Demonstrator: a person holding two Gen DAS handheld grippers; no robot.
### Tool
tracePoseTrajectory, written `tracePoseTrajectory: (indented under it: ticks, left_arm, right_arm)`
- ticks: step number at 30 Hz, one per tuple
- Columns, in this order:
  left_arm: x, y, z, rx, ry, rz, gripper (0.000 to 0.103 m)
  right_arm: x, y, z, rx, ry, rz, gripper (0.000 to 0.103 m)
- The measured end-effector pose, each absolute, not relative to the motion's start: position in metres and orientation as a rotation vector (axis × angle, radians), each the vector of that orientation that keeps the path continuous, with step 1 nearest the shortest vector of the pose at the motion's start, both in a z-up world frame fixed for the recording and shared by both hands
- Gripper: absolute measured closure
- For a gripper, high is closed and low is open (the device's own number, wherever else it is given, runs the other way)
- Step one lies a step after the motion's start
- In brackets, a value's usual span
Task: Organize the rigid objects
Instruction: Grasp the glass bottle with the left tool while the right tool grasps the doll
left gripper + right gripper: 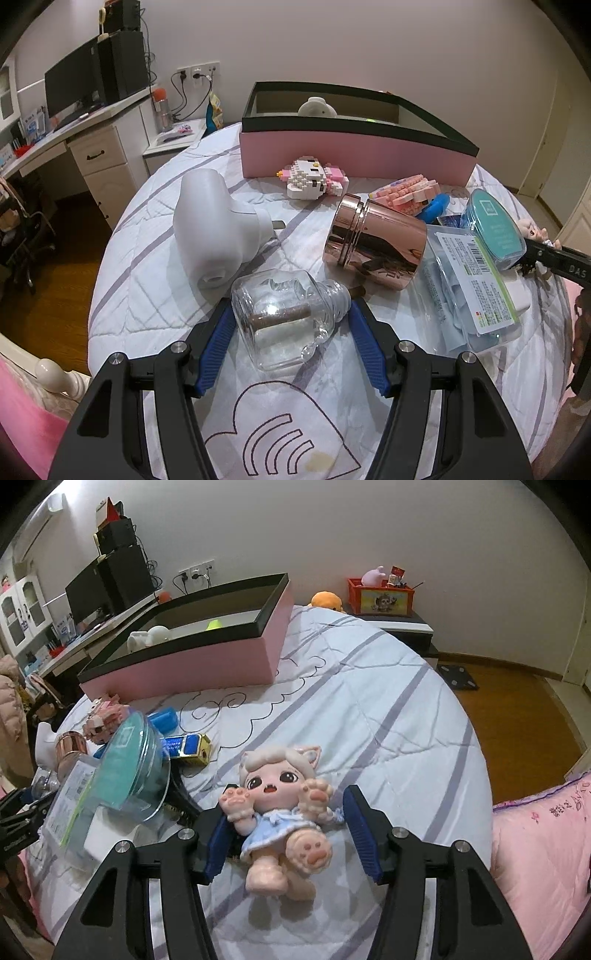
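While jaws flank it, doll [282, 812] lies between.

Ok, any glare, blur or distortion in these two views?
Left wrist: sharp, strong fisheye bending with dark corners; reflections on the rose-gold canister and glass bottle. Right wrist: same distortion, doll in focus, soft shadow under it on the bedspread.

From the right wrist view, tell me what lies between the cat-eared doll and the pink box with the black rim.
Nothing visible blocks the way. The cat-eared doll sits between the right gripper's fingers, and only bare striped bedding runs up to the pink box. The clutter lies to the left in this view.
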State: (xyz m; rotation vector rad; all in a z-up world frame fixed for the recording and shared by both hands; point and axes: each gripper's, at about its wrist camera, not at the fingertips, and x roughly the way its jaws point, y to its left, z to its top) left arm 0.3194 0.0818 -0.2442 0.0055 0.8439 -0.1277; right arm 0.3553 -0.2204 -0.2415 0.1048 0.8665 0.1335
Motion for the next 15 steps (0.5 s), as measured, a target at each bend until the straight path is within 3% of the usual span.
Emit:
tracePoseTrajectory:
  ticks: [15]
  left_arm:
    - [0.319, 0.0838, -0.2426, -0.017, 0.844, -0.134, 0.039]
  right_arm:
    - [0.3505, -0.2222, -0.2402, 0.134, 0.822, 0.165, 0.048]
